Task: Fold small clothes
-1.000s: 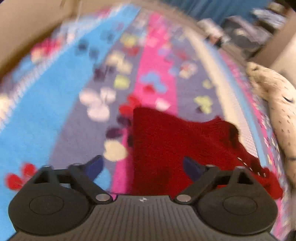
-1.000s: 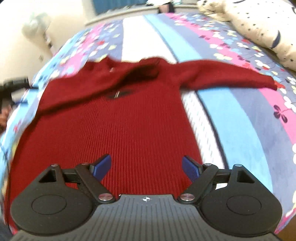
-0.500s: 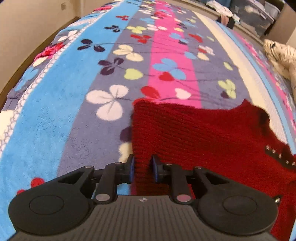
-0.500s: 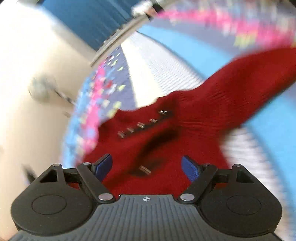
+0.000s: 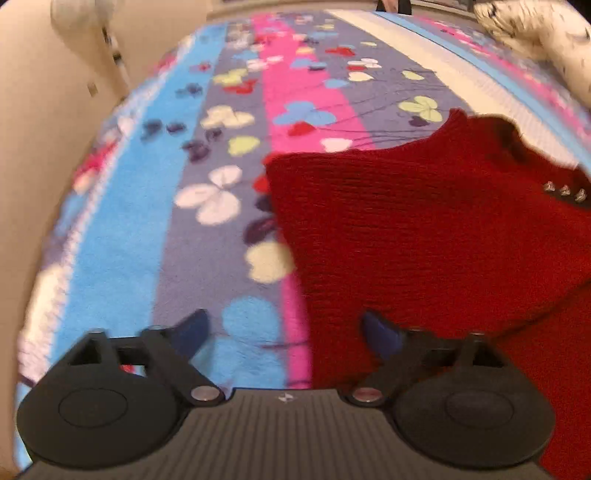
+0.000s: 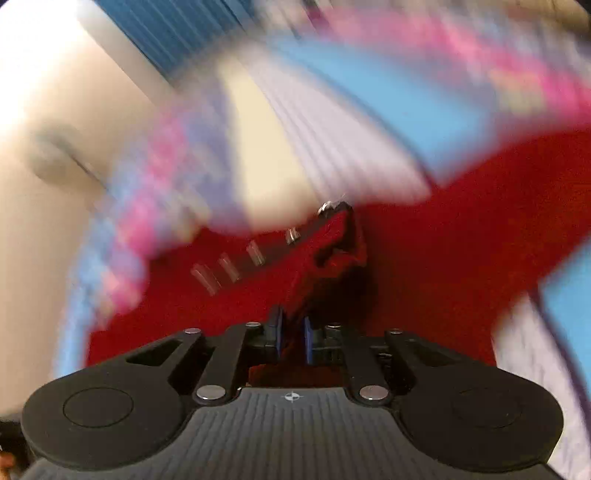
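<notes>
A dark red knit sweater (image 5: 424, 229) lies on the striped floral blanket (image 5: 155, 206), with a folded-over sleeve edge and small metal buttons (image 5: 565, 192) at the right. My left gripper (image 5: 284, 332) is open and empty, hovering at the sweater's left edge. In the right wrist view the sweater (image 6: 443, 240) fills the middle, blurred by motion. My right gripper (image 6: 291, 338) is shut on a bunched fold of the sweater near its button placket (image 6: 255, 254) and collar.
A cream spotted pillow (image 5: 535, 40) lies at the bed's far right. A beige wall (image 5: 44, 129) runs along the bed's left side. Blue curtains (image 6: 177, 33) and a pale fan-like shape (image 6: 51, 155) show blurred in the right wrist view.
My left gripper has let go of the sweater edge and opened. My right gripper has closed on the sweater near the collar and is moving fast, blurring its view.
</notes>
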Demonstrator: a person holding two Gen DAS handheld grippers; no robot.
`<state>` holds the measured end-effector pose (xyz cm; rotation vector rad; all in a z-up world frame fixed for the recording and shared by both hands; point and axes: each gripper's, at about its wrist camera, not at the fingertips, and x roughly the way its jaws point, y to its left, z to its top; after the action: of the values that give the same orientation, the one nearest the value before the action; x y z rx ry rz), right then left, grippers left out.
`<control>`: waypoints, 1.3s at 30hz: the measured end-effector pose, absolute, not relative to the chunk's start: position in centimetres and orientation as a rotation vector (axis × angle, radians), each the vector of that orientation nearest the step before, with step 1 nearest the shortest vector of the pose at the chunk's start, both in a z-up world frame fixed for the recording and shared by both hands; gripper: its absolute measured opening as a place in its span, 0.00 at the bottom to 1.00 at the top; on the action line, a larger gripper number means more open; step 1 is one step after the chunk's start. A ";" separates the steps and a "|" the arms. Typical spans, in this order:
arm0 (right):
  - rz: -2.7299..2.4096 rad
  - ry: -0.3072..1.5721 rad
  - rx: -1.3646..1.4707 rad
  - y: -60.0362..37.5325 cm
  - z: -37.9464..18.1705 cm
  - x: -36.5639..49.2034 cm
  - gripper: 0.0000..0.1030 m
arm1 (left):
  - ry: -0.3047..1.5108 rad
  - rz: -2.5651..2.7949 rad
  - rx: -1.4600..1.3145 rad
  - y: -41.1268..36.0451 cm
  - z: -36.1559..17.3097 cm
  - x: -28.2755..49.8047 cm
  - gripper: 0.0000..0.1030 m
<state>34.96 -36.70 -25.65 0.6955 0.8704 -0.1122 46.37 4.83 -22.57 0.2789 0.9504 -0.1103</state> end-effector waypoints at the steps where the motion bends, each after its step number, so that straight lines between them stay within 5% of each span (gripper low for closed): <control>1: -0.099 0.853 0.700 -36.9 -25.3 34.5 0.16 | 0.931 -0.090 0.314 4.5 -22.3 46.1 0.98; 3: -0.164 0.860 0.693 -37.1 -24.2 33.6 0.26 | 0.912 -0.087 0.361 4.1 -22.1 45.7 0.98; 5: -0.206 0.843 0.698 -37.4 -22.6 31.4 0.51 | 0.897 -0.081 0.399 3.7 -21.5 44.9 0.98; 11: -0.142 0.691 0.669 -36.0 -16.6 19.2 0.74 | 0.829 -0.128 0.326 3.3 -15.8 37.1 1.00; 23: -0.088 0.559 0.534 -33.6 -6.6 -0.1 0.85 | 0.914 -0.089 0.134 1.8 -7.3 15.4 1.00; 39: 0.019 0.421 0.596 -34.3 -4.5 -10.3 0.86 | 0.885 -0.043 0.134 -0.6 -1.7 6.7 1.00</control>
<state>-10.30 -34.35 -4.45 0.5959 0.4206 0.0187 6.71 -0.62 -1.68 0.1340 0.8850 -0.0428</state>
